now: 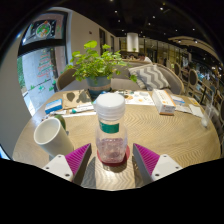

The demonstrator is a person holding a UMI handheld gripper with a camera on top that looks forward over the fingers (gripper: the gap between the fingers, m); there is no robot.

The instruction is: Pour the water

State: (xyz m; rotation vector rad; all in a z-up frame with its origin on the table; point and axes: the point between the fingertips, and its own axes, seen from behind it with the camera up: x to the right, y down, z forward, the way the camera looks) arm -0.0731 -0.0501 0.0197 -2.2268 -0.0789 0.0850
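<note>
**Bottle between the fingers, grasp not yet made**

The gripper (111,160) is open. A capped bottle (110,130) stands upright on the round table (170,130) between the two pads (77,158), with a gap visible on each side.

Step in hand, as judged: approach and grasp. The next move calls for closing both fingers on the bottle's lower body, then lifting.

The bottle's long axis is vertical, cap (109,104) pointing to 12 o'clock. A white cup (51,136) sits at about 10 o'clock of the bottle, tilted, mouth facing up and toward the bottle; it is the likely receiver. A potted plant (100,66) stands beyond at 12 o'clock.
</note>
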